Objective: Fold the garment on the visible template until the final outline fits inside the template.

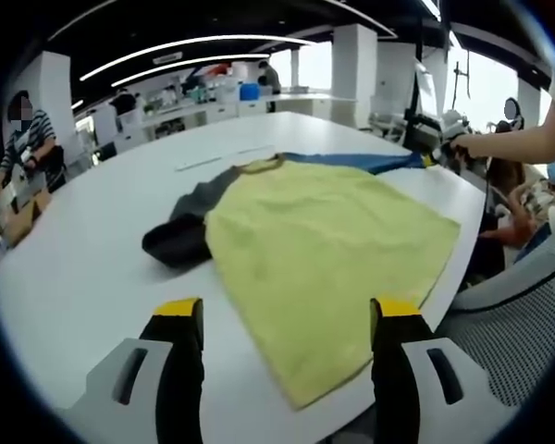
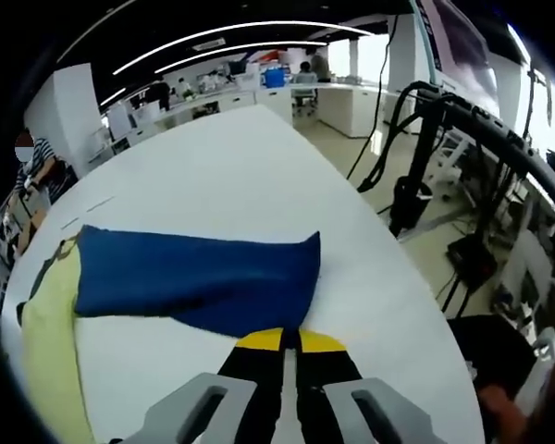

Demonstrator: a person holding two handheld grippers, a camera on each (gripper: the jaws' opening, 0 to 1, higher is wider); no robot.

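- The garment [image 1: 319, 250] lies flat on the white table [image 1: 92, 268], its yellow-green body spread wide with the hem toward the near right edge of the table.
- A blue sleeve [image 2: 199, 277] stretches out from the garment's far side; in the right gripper view it lies flat as a long blue panel, joined to the yellow-green body at its left end.
- A dark grey sleeve [image 1: 190, 227] lies bunched at the garment's left, its end crumpled into a dark heap on the table.
- The right gripper [image 2: 289, 344] has its yellow-tipped jaws pressed together at the near edge of the blue sleeve (whether cloth is pinched between them I cannot tell, as the tips meet right at the hem).
- The left gripper [image 1: 285, 310] hovers near the hem with its jaws spread wide apart, holding nothing.
- In the left gripper view, a person's arm [image 1: 518, 141] reaches in from the right toward the far end of the blue sleeve.
- Farther off stand white desks and a seated person in a striped shirt [image 1: 30, 139] at the far left.
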